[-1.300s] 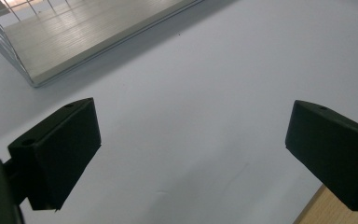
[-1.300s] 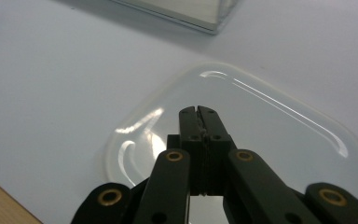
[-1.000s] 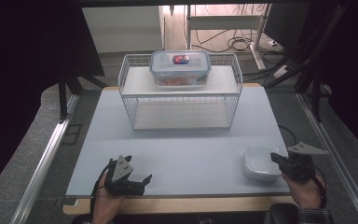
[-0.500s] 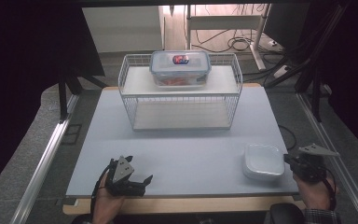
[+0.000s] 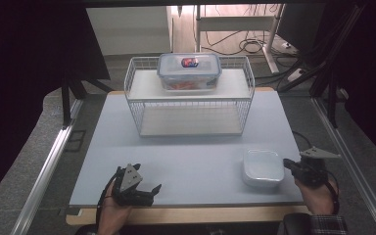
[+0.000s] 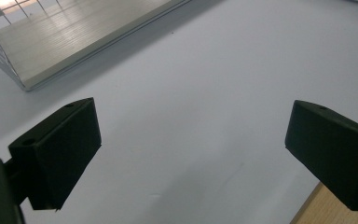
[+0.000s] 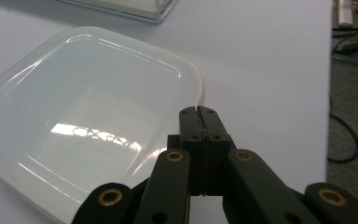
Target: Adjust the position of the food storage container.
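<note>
Right gripper point(image 5: 290, 165) beside a white lidded container point(image 5: 262, 168) on a pale counter point(image 5: 186, 156).

The container sits near the counter's front right corner, well apart from the wire rack point(image 5: 191, 98) behind it. It lies just left of the right gripper, whose 2 fingers point(image 7: 199, 122) are pressed together, empty, tips at its right edge. The container is nearly square, with no clear long axis. The left gripper point(image 5: 147, 188), fingers point(image 6: 60, 149) wide apart, rests far to its left. The right gripper view shows the lid's glossy rim; the high view shows a second container point(image 5: 189, 71) on the rack.

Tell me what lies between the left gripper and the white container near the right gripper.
Nothing: in the high view, bare table separates the left gripper from the white container.
</note>
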Tool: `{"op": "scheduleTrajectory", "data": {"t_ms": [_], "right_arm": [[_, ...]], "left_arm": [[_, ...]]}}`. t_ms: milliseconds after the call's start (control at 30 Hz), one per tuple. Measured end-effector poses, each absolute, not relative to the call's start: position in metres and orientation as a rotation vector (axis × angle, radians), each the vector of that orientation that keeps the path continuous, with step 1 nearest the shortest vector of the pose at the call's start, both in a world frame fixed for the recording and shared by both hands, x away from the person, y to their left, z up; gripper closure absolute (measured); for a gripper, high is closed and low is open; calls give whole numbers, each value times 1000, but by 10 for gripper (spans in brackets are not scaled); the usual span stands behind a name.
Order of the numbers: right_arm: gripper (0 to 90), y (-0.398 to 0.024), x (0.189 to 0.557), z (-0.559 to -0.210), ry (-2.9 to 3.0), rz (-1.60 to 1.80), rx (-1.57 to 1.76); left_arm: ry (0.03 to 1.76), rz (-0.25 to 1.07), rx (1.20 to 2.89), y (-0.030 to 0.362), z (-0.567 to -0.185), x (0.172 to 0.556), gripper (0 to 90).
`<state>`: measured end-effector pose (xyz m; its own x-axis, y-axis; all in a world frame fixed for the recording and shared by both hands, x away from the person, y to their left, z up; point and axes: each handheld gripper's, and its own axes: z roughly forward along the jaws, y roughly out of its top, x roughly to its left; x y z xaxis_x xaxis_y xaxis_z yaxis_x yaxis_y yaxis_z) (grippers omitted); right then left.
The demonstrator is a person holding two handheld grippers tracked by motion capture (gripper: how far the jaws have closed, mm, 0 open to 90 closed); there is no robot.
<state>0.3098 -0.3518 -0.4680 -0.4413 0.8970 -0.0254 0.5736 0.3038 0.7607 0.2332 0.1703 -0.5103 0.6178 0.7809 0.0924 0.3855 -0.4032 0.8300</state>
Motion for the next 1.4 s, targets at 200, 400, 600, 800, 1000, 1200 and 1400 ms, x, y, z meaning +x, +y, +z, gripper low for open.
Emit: {"op": "scheduleTrajectory", "data": {"t_ms": [200,400,600,800,1000,1200,1400], "right_arm": [[898,-330,317,-470,2187,991,1265],[897,-304,321,-473,2257,1031,1211],[897,-278,322,-476,2318,1069,1162],[897,-253,324,-480,2370,1095,1116],[896,-230,322,-482,2431,1105,1057],[896,-215,319,-485,2473,1115,1025],[894,-198,320,-488,2516,1112,1001]], "left_arm": [[919,607,2025,170,-511,234,30],[922,604,2033,169,-512,235,30],[926,599,2038,169,-513,235,30],[930,595,2042,168,-513,236,30],[934,590,2046,169,-514,236,30],[938,587,2046,168,-514,237,30],[941,584,2048,169,-514,237,30]]}}
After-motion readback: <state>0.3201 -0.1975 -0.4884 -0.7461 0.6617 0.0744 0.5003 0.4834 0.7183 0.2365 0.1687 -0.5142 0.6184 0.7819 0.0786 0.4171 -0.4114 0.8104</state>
